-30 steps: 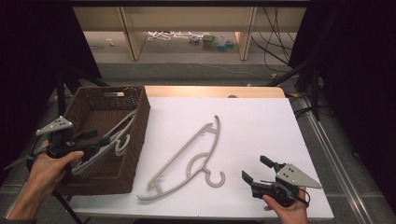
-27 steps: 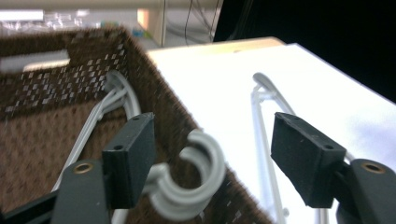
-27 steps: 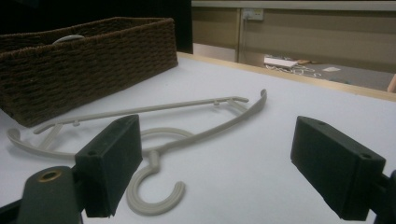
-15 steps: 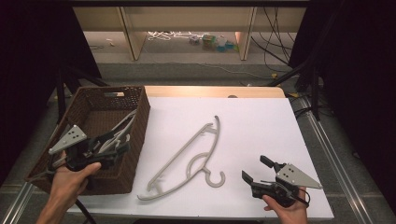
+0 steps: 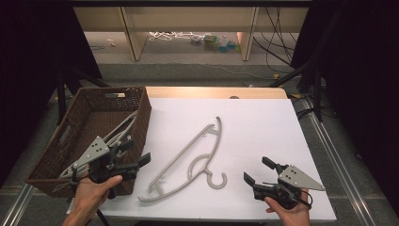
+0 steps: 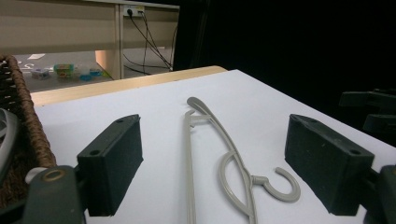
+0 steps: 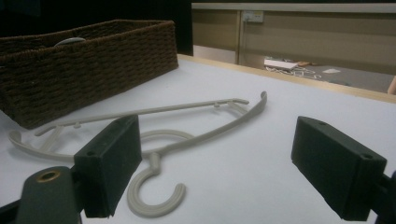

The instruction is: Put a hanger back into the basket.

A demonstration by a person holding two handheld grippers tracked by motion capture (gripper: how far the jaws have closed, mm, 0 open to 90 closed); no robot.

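Nearest the person, the right gripper [image 5: 258,170] hovers over the white table's [image 5: 263,122] front right edge, its 2 jaws spread wide and holding nothing. The left gripper [image 5: 136,153] sits at the front left, above the near corner of the basket [image 5: 141,113], jaws likewise spread and empty.

Between them lies the hanger [image 5: 193,162], flat on the table and touched by neither gripper. It is pale grey plastic, thin, with 1 straight bar, 1 bowed arm joining it at the far tip, an inner loop and an open hook [image 5: 219,181] curling toward the right gripper.

Farther left, the dark brown woven basket holds more grey hangers [image 5: 123,129].
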